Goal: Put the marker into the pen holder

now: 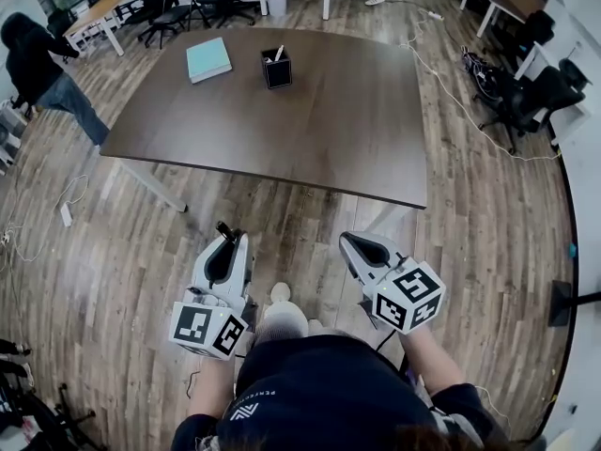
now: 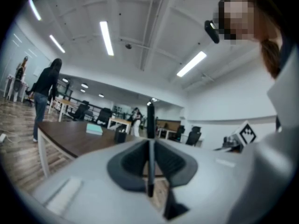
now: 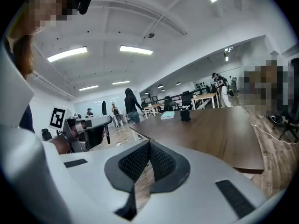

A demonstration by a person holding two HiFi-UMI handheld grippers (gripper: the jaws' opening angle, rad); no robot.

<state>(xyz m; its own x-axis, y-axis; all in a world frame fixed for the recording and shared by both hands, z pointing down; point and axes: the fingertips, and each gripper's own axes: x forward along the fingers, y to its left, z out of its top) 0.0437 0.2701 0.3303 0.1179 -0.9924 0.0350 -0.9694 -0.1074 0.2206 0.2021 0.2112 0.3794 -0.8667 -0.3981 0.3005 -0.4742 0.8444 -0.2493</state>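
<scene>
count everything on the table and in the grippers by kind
pen holder: 1
white item standing in it, too small to name: 1
teal book: 1
black marker clamped in the left gripper: 1
total: 4

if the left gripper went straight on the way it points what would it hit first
Probably nothing close: the left gripper, shut on the marker, points over the table's near edge, with only floor between. Farther on stands the pen holder, slightly left of that line; depth is unclear.
</scene>
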